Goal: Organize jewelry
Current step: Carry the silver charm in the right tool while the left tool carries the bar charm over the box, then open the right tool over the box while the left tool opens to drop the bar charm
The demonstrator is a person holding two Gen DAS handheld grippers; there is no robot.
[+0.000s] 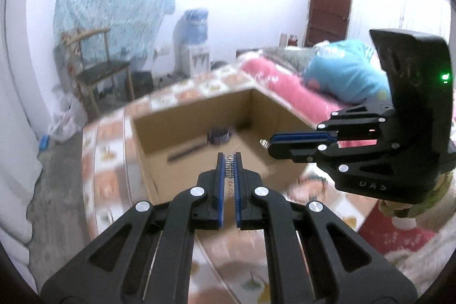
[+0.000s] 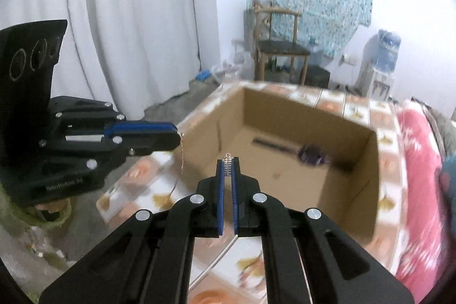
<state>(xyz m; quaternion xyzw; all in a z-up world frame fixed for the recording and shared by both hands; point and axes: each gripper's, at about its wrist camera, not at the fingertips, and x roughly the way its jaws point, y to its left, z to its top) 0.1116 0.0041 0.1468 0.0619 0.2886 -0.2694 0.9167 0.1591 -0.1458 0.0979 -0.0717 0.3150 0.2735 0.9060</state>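
Observation:
An open cardboard box (image 1: pixel 159 130) (image 2: pixel 373 161) sits on a bed with a patterned sheet. Inside lie a dark purple round item (image 1: pixel 219 135) (image 2: pixel 312 154) and a dark stick-like item (image 1: pixel 186 150) (image 2: pixel 270 144). My left gripper (image 1: pixel 229 161) is shut on one end of a thin silver necklace (image 1: pixel 229 168), above the box's near edge. My right gripper (image 2: pixel 228 163) is shut on the necklace's other end, its clasp (image 2: pixel 228 155) poking out past the tips. In the right wrist view the chain (image 2: pixel 182 153) hangs from my left gripper (image 2: pixel 175 134). The right gripper (image 1: pixel 269 144) also shows in the left wrist view.
The bed's patterned sheet (image 1: pixel 108 161) surrounds the box. A pink blanket (image 1: pixel 293 93) (image 2: pixel 419 161) and a blue bundle (image 1: pixel 342 67) lie beyond it. A wooden chair (image 2: pixel 280 47), a water dispenser (image 1: pixel 193 42) and white curtains (image 2: pixel 136 19) stand by the walls.

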